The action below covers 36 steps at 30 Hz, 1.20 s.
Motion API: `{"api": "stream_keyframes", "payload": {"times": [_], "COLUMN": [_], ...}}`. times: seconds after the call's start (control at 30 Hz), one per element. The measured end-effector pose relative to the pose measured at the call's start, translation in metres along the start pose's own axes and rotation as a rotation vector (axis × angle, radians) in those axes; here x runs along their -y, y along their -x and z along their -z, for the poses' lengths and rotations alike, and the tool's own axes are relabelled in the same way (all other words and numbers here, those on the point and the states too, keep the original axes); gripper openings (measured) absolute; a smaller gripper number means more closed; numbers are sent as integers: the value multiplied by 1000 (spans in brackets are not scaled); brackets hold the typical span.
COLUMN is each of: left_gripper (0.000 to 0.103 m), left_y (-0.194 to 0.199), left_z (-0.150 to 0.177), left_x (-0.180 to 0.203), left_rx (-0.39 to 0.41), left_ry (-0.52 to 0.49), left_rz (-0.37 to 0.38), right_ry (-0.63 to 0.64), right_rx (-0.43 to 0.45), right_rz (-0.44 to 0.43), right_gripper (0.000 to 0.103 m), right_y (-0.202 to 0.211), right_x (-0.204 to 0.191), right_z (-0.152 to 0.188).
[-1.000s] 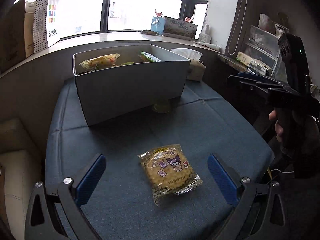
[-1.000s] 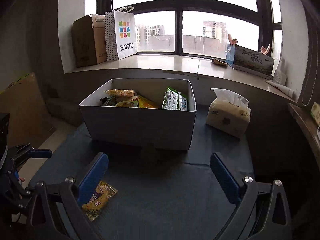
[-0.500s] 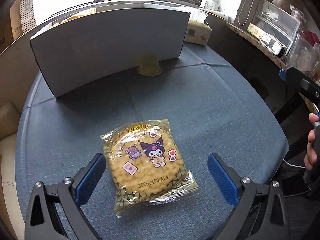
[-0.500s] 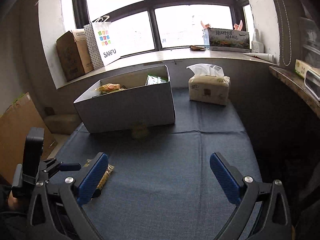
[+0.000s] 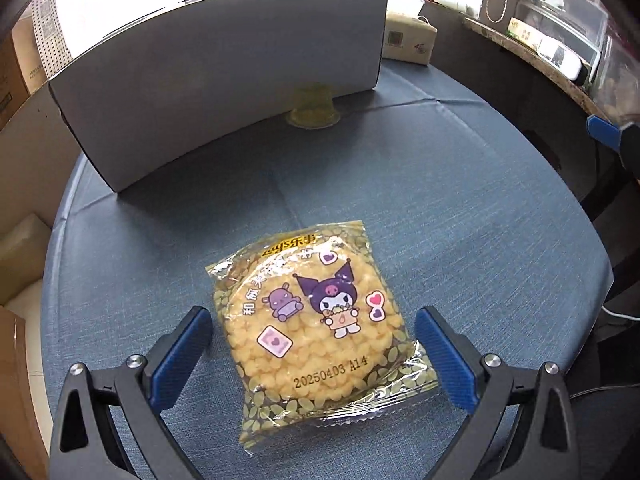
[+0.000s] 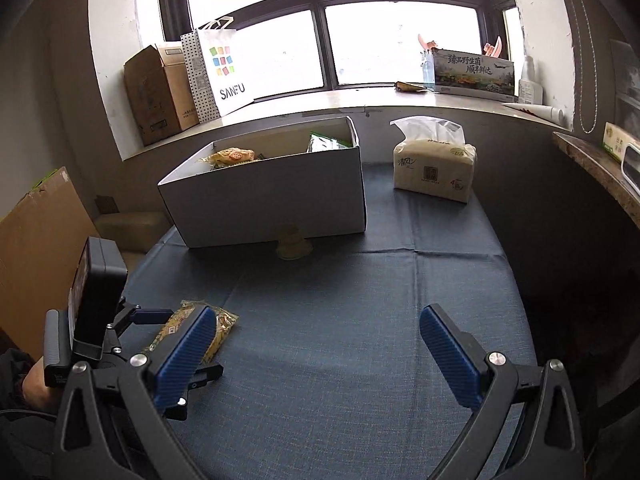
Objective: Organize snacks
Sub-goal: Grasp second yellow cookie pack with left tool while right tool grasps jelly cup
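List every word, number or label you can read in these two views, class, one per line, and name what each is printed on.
"20250403 A14": snack packet between the left gripper's fingers.
"SANFU": white paper bag on the windowsill.
Chinese lettering on the snack packet, the tissue pack and the long box on the sill: there, but too small or blurred to quote.

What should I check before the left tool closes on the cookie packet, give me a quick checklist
1. Left tool open: ok.
2. Cookie packet between its fingers: ok, one pad on each side.
3. Packet flat on the blue tablecloth: ok.
4. Fingers low enough to grip: cannot tell.
5. Right tool open, empty and apart from the packet: ok.
6. Room in the white box: cannot tell; snacks already inside.
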<state>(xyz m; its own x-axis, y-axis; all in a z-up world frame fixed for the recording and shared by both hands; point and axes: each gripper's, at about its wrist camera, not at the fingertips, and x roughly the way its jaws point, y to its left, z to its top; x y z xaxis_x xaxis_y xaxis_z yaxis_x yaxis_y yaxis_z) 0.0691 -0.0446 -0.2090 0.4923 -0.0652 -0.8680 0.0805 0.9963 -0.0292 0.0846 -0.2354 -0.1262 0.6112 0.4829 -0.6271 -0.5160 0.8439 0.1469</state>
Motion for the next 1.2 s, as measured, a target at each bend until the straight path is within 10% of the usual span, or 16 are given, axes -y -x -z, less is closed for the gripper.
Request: {"api": "stream_keyframes", "payload": {"times": [0.1, 0.53, 0.83, 1.0, 1.2], "left_gripper": [78, 78, 78, 78, 78], "left_y": [9, 85, 109, 112, 113], "left_z": [4, 11, 22, 28, 29], "left_x": [-7, -53, -92, -107, -108], "left_rx": [58, 283, 345, 365, 380], "left_ry": [5, 81, 200, 263, 266], "left_rz": [-5, -25, 0, 35, 28], "right_ry": [14, 38, 73, 124, 107], "right_rx": [-20, -139, -209, -259, -251], "right_rz": [-24, -116, -15, 51, -29], "right_gripper": [103, 103, 102, 41, 40], "right_y": [-5, -96, -189, -214, -191], "right_x": [-3, -36, -52, -58, -51], "right_z": [2, -30, -61, -57, -49]}}
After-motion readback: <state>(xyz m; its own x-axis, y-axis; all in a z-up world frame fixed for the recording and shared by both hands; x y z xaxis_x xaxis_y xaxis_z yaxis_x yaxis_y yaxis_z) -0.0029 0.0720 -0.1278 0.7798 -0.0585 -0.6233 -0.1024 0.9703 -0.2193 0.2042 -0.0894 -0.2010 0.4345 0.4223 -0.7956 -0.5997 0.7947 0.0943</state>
